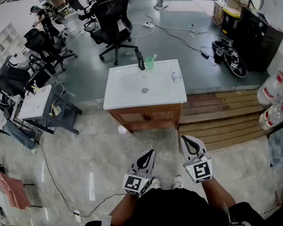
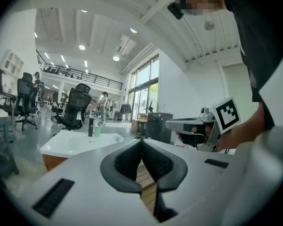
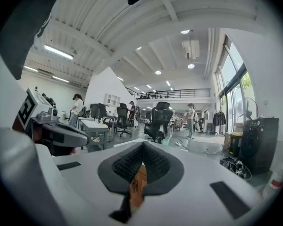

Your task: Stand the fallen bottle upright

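Both near the body: left gripper, right gripper, jaws pressed together, nothing between. Bottle lies flat on washbasin, well apart.

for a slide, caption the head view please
Left gripper and right gripper, both shut, short of the sink cabinet where a clear bottle lies

The washbasin cabinet stands mid-floor. On its top, the faucet sits at the back edge with the cup just to its right, and the bottle lies near the right edge. A wooden platform adjoins the cabinet's right side, an office chair stands behind it, and a small table stands to its left. The left gripper and right gripper are side by side in front, well apart from it.
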`<state>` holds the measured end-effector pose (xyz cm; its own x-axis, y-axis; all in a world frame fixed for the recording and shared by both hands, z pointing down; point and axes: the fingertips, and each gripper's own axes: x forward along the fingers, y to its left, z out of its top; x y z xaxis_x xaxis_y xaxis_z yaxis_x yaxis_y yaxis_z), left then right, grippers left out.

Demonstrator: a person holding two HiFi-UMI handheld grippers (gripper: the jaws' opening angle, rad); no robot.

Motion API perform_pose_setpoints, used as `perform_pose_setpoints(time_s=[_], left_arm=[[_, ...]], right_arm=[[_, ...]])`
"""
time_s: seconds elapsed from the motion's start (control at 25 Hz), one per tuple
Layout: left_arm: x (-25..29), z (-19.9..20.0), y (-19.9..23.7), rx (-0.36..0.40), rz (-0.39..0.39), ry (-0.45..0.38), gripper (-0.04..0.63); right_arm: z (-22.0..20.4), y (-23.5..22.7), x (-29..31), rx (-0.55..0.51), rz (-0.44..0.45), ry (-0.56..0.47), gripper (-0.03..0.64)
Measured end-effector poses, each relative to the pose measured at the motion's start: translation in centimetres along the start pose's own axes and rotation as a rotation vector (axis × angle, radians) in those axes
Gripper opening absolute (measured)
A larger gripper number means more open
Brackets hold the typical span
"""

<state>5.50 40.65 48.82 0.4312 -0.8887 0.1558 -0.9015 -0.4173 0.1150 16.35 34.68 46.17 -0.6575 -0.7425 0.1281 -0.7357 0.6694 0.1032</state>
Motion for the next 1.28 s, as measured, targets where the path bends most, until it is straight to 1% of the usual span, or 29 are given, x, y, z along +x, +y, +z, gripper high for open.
perform_pose_setpoints(time_s=[0.08, 0.12, 0.24, 0.36, 0.48, 0.68, 0.88, 1.04, 1.08, 1.16, 1.24, 1.28], left_arm=[[-1.8, -0.6, 0.5, 0.013, 0.015, 0.005, 0.017], [-2.7, -0.9, 0.7, 0.018, 0.025, 0.008, 0.017], [-4.9, -1.1, 1.5, 0.028, 0.056, 0.015, 0.017], [-6.5, -0.7, 1.9, 0.036, 0.068, 0.01, 0.017], [-7.5, -0.5, 2.2, 0.043, 0.061, 0.004, 0.017], [-8.1, 1.5, 3.1, 0.058, 0.045, -0.03, 0.017], [-9.0, 1.3, 4.4, 0.09, 0.019, -0.031, 0.017], [-9.6, 0.9, 4.8, 0.09, -0.001, -0.023, 0.017], [-9.6, 0.7, 5.0, 0.093, -0.004, -0.017, 0.017], [-9.4, 0.2, 5.5, 0.095, -0.007, -0.001, 0.017], [-9.0, -0.1, 5.9, 0.091, -0.012, 0.001, 0.017], [-8.7, -0.1, 6.2, 0.096, -0.014, 0.0, 0.017]], right_arm=[[0.6, 1.5, -0.5, -0.01, -0.008, -0.037, 0.011], [0.8, 2.2, -0.8, -0.004, -0.013, -0.039, 0.011], [1.1, 4.0, -2.1, 0.023, -0.033, -0.009, 0.011], [1.6, 5.2, -3.2, 0.022, -0.048, -0.007, 0.011], [2.2, 5.9, -3.7, 0.028, -0.063, -0.025, 0.012], [3.3, 5.8, -3.5, 0.058, -0.106, -0.074, 0.015], [3.0, 6.2, -2.9, 0.038, -0.153, -0.075, 0.015], [2.9, 6.8, -2.3, 0.031, -0.165, -0.06, 0.018], [2.7, 6.9, -2.0, 0.032, -0.163, -0.055, 0.034], [2.2, 7.2, -1.4, 0.029, -0.152, -0.045, 0.094], [1.8, 7.4, -0.8, 0.014, -0.142, -0.038, 0.129], [1.6, 7.3, -0.4, 0.013, -0.138, -0.035, 0.166]])
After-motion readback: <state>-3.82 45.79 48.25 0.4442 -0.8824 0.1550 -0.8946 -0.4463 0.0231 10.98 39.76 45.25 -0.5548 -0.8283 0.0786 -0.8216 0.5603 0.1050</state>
